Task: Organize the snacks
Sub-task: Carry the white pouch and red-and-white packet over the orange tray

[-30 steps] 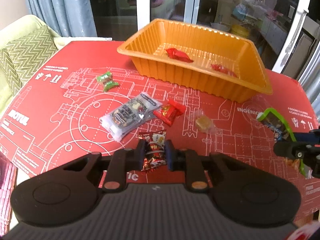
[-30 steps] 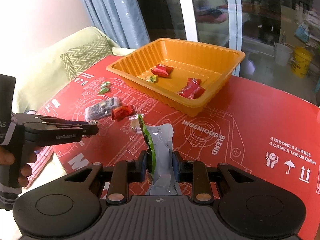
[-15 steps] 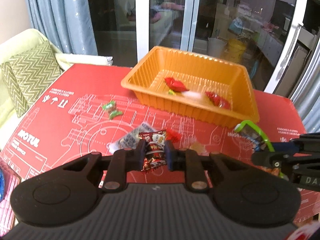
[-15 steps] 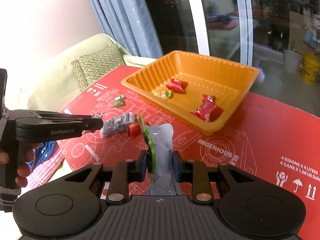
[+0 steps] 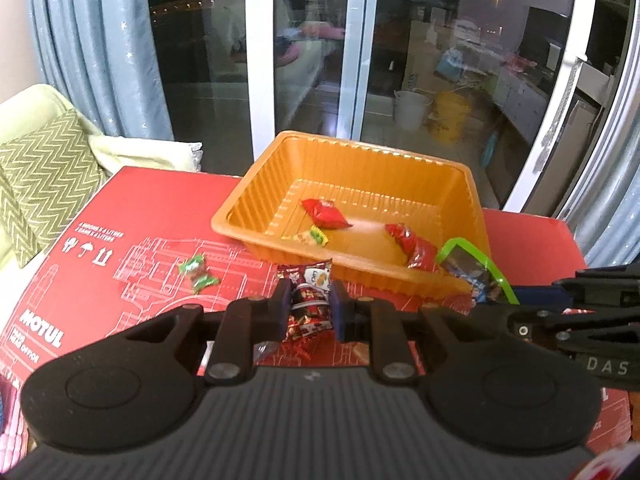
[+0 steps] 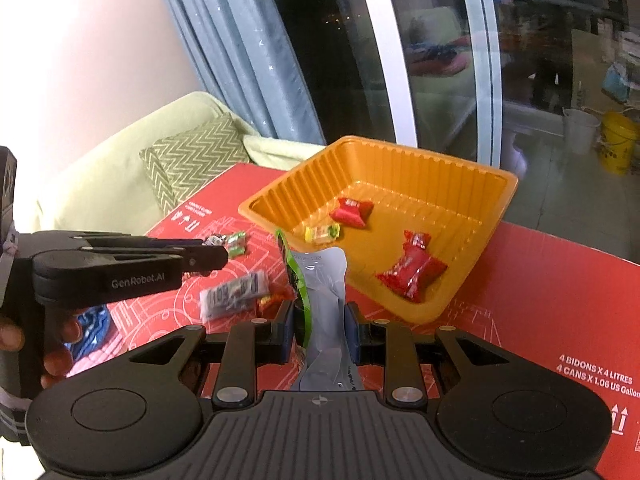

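risk: both grippers are clamped on snacks short of the tray [image 5: 256, 216]; left gripper [image 5: 306, 306] pinches a candy [image 5: 308, 296], right gripper [image 6: 318, 328] a pouch [image 6: 322, 300]. a loose pinch could drop either on the red box [image 6: 560, 280].

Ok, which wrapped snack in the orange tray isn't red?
The small yellow-green wrapped candy, lying beside the upper red packet; both other snacks in the orange plastic tray are red.

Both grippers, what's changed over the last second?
Both have lifted away from the red table. The left gripper stays shut on the dark candy packet, the right gripper on the green-edged pouch. The orange tray and its three snacks haven't moved.
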A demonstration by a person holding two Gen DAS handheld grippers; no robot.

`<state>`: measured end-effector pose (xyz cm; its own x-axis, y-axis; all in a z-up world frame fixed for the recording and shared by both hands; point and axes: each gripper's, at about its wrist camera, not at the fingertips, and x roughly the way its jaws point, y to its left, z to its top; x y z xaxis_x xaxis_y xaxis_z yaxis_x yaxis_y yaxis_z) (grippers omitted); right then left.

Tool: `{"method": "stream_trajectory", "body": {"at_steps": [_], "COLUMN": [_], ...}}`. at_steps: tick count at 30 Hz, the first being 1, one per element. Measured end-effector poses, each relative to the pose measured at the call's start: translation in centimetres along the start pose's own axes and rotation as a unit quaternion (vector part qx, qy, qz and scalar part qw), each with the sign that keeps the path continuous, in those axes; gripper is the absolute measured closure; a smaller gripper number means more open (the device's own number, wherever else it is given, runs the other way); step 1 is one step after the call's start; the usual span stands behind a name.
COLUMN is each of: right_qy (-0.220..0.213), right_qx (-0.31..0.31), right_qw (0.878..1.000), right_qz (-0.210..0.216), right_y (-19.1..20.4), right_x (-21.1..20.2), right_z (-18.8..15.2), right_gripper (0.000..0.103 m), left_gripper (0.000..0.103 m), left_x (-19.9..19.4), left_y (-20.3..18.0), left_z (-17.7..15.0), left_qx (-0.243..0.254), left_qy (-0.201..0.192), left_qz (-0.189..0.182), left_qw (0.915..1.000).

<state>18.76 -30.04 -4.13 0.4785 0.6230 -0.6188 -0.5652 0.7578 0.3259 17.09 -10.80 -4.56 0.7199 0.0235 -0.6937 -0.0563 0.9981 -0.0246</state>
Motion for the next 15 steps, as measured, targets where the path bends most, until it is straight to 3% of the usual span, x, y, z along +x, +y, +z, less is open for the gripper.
{"method": "stream_trajectory", "body": {"at_steps": [15], "right_qy": [-0.024], "right_qx": [0.05], "right_qw": [0.998], "right_qz": [-0.035], "right_y": [-2.6], "right_x": [1.9], "right_z": [3.7], "right_gripper": [0.076], "left_gripper": [0.084], "left_x": [5.3], "left_y": [-1.1], "left_z": [3.3], "left_qx": [0.015], "left_qy": [0.009], "left_qz": [-0.033], "left_qw": [0.9993]}}
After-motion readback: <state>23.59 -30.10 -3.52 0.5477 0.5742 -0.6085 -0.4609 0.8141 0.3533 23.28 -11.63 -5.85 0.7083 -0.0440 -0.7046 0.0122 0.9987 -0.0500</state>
